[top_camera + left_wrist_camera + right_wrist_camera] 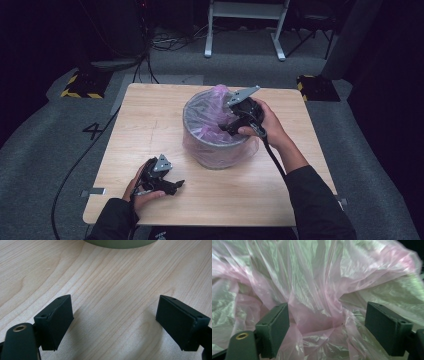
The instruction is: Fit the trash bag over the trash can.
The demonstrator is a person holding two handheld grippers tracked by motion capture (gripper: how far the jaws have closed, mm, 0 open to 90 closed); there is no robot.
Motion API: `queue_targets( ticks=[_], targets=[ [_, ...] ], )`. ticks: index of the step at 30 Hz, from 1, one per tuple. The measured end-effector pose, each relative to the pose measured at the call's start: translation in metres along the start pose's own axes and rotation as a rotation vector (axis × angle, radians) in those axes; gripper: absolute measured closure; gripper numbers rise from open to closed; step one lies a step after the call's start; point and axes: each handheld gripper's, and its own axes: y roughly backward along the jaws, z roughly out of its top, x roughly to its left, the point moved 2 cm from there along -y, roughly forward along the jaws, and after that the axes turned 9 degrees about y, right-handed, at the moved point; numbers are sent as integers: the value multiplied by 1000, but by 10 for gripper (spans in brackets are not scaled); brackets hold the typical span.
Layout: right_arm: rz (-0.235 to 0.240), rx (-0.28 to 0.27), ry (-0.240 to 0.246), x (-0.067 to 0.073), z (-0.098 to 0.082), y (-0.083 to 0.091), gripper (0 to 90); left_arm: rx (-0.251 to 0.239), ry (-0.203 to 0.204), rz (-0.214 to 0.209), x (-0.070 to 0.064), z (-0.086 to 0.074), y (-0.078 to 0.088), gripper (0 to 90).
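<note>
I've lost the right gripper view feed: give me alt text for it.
The right claw stands open against crumpled, translucent pink plastic bag, a fold of the film lying between its two black jaws without being pinched. The bag bunches up behind and to both sides of the jaws.

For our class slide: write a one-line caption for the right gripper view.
Open right tool pushed into a crumpled pink plastic bag, nothing pinched yet.
</note>
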Motion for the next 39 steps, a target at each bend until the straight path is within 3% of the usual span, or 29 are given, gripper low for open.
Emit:
queue_targets(
  ticks=[10,17,22,29,39],
  targets=[
    [-40,-135,-24,4,2,23,193,0,0,0,0,0,0,136],
    [-96,-207,-39,10,-3,41,189,0,0,1,0,0,0,136],
    [-100,-224,-32,14,-9,57,189,0,0,1,0,0,0,136],
    [-92,-267,-58,20,-19,78,194,0,0,1,0,0,0,137],
    [-134,-247,-47,26,-45,94,185,0,0,0,0,0,0,137]
  ],
)
